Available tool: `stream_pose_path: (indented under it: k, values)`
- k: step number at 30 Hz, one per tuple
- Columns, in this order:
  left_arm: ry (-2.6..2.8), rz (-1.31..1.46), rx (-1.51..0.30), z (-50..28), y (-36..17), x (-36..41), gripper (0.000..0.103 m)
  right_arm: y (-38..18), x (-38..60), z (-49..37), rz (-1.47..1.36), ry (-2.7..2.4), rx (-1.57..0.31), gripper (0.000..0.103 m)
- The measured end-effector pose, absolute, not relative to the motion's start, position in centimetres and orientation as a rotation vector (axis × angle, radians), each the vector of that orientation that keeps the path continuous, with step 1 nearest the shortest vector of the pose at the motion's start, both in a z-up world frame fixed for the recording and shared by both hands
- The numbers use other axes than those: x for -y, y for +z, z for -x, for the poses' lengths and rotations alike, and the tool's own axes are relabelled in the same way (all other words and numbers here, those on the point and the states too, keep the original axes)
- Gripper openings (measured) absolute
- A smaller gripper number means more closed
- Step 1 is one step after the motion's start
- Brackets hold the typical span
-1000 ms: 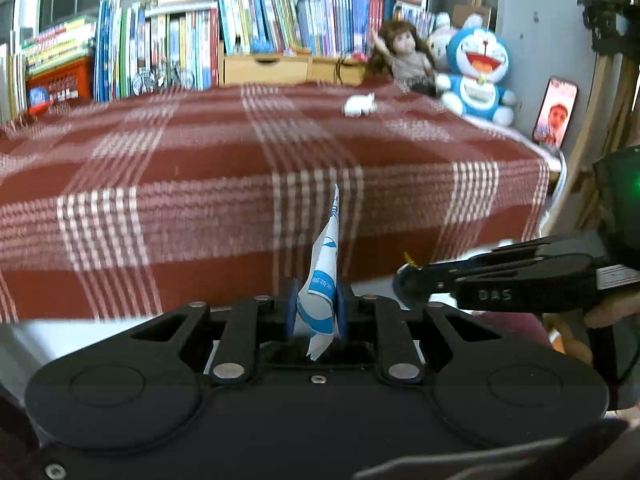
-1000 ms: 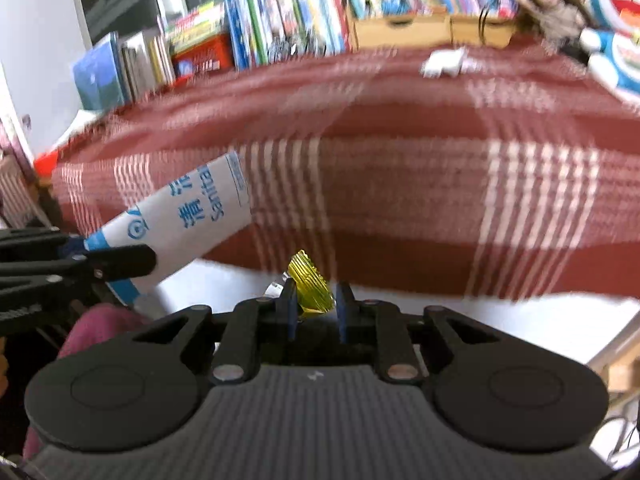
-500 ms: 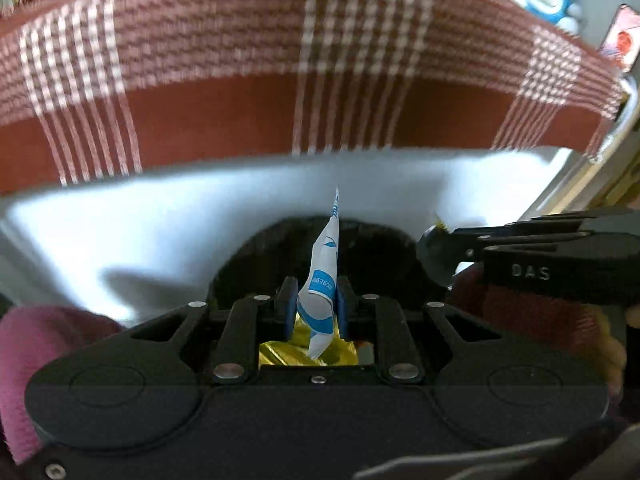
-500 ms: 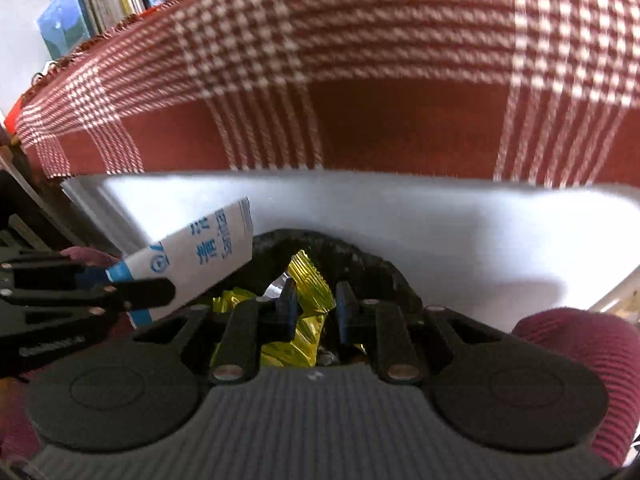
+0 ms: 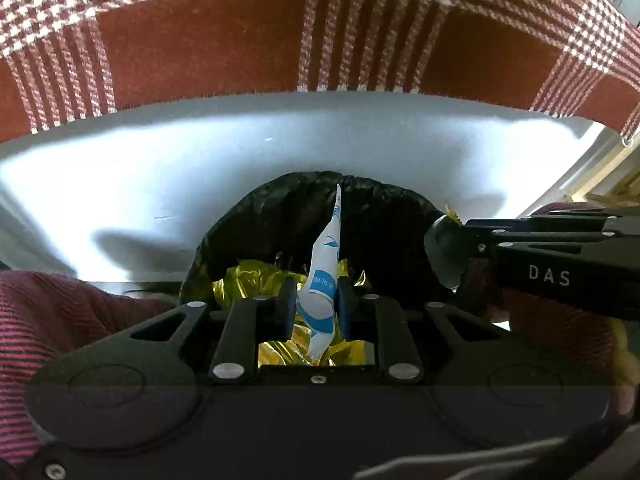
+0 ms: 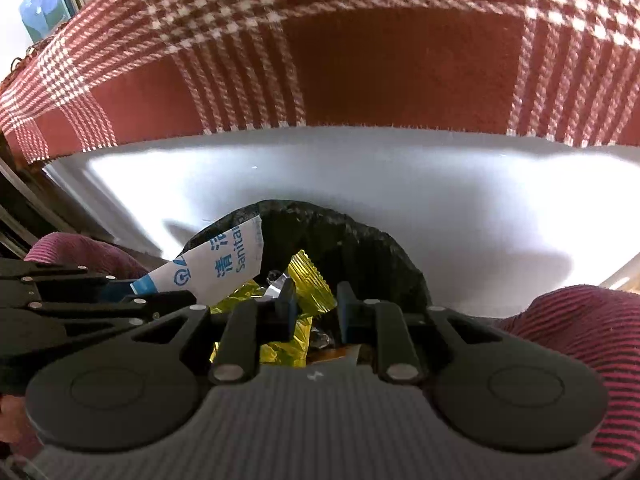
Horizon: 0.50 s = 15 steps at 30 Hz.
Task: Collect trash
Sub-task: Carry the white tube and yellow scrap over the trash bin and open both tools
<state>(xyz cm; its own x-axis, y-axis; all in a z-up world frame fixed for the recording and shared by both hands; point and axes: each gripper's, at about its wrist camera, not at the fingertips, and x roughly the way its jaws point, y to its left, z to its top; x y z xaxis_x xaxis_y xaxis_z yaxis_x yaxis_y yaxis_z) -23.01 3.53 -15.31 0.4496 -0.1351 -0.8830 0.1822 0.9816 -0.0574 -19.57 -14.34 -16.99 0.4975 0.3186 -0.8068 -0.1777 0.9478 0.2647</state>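
Since half a second ago both grippers have come lower over the bin [image 5: 256, 236], whose black-lined mouth now fills more of each view; a second ago the plaid cloth [image 5: 200, 40] with its books and toys filled both views, and now only its hanging edge shows above a white panel [image 5: 120, 184].

The right gripper [image 6: 313, 304] has changed: its jaws, earlier pinched on the gold wrapper [image 6: 310, 280], now stand slightly apart. The wrapper lies against the left finger, with a gap at the right finger; whether it is free of the gripper cannot be told.

The left gripper [image 5: 313, 308] remains clamped on the sachet [image 5: 324, 276], which stands upright between its jaws above the bin mouth.

Count: two grippers, one sachet, one bin. Crumpled gold foil [image 5: 280, 280] lies inside the bin; the number of pieces cannot be told.

Sachet: a flat white packet with blue printing, seen edge-on from the left wrist, its face lettered "Sanitar…" with Chinese characters from the right wrist [image 6: 224, 264].

A dark red striped sleeve [image 6: 580, 320] shows at the frame edges.
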Motion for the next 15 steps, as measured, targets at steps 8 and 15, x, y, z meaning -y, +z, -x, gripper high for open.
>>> stream_pose_path:
  k: [8, 15]
  values:
    - [-0.191, -0.050, -1.090, 22.76, -15.49, -3.34, 0.021, -17.20, 14.18, 19.15, -0.163, 0.298, -1.009, 0.028]
    - [-0.173, -0.071, -1.083, 22.83, -15.21, -3.11, 0.034, -17.08, 14.40, 19.31, -0.168, 0.293, -1.001, 0.052]
